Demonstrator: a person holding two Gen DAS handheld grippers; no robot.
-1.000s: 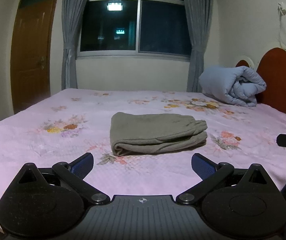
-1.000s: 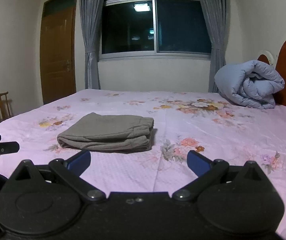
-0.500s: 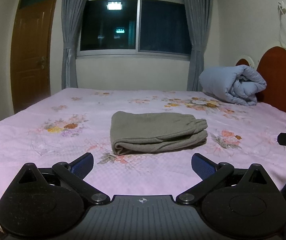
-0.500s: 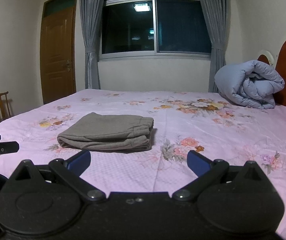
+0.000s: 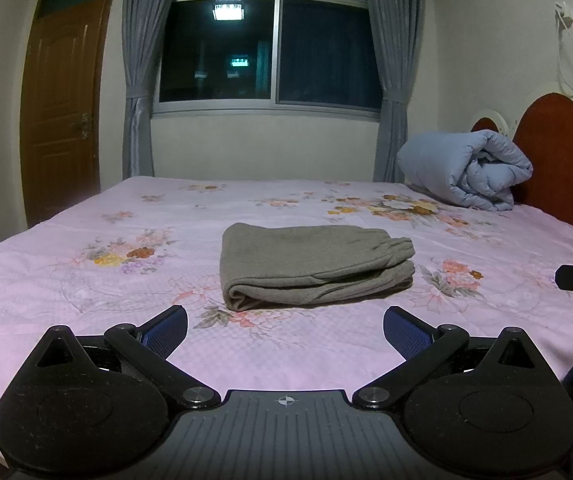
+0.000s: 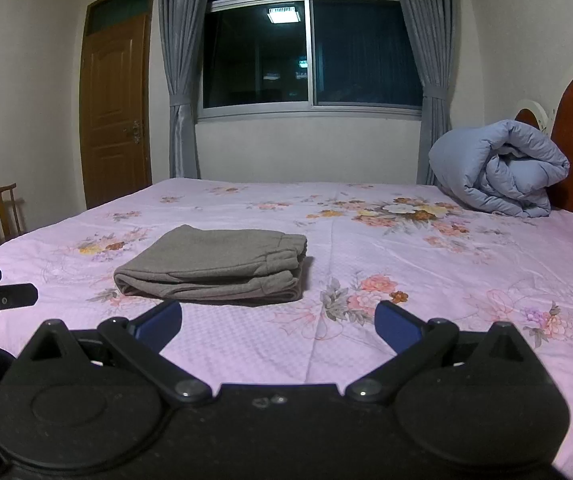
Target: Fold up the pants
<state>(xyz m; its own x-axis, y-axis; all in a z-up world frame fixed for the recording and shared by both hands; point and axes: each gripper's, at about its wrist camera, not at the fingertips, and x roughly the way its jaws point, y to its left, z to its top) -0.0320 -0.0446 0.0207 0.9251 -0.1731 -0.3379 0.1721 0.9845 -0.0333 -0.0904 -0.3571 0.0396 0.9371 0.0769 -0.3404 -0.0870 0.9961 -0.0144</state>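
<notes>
Left wrist view: I see my left tool [image 5: 285, 326] spread wide, gripping nothing; folded grey pants [image 5: 314, 266] lie mid-frame on the pink floral bed [image 5: 86, 280]. My right tool [image 6: 278, 322] likewise gapes, empty.

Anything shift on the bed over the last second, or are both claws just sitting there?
Nothing visibly changed. The folded grey pants lie where they were on the pink floral bedsheet, and the left claw and right claw stay open, short of them, holding nothing.
</notes>
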